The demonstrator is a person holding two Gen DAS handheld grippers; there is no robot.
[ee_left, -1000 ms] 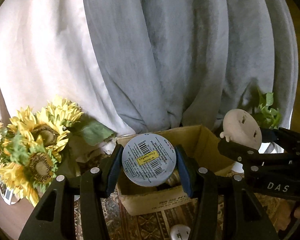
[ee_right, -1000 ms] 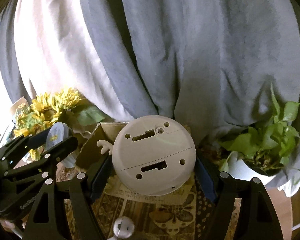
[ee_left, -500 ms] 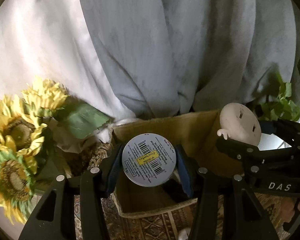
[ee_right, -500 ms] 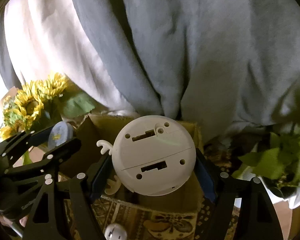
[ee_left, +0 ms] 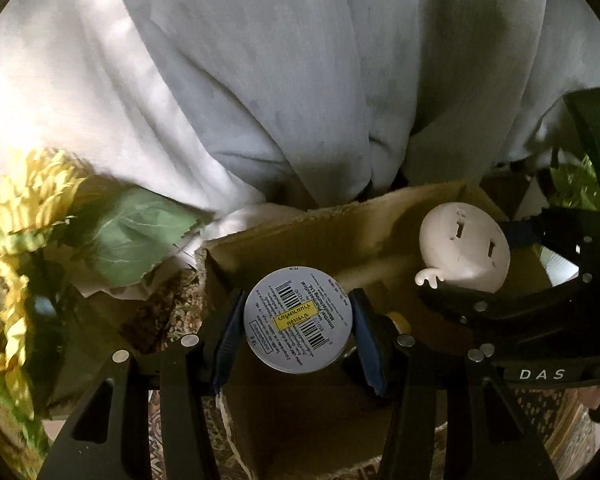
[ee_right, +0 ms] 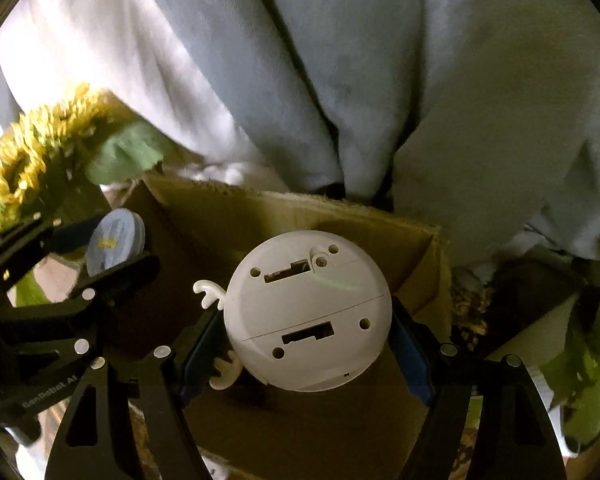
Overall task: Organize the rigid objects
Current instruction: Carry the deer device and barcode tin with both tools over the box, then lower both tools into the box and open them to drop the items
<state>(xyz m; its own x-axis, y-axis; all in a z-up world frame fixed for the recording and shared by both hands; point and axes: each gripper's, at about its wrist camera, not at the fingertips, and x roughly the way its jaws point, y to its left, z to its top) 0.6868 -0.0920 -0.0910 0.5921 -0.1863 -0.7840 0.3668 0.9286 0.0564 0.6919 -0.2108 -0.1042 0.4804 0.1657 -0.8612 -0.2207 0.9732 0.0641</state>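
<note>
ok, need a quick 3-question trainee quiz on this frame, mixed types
1. True or false: the left gripper is shut on the tin.
2. What does the right gripper hold? A) a sunflower B) a white toy C) nothing
3. Fill in: both grippers hang over the open cardboard ____.

Key: 1 true; 2 B; 3 box
</note>
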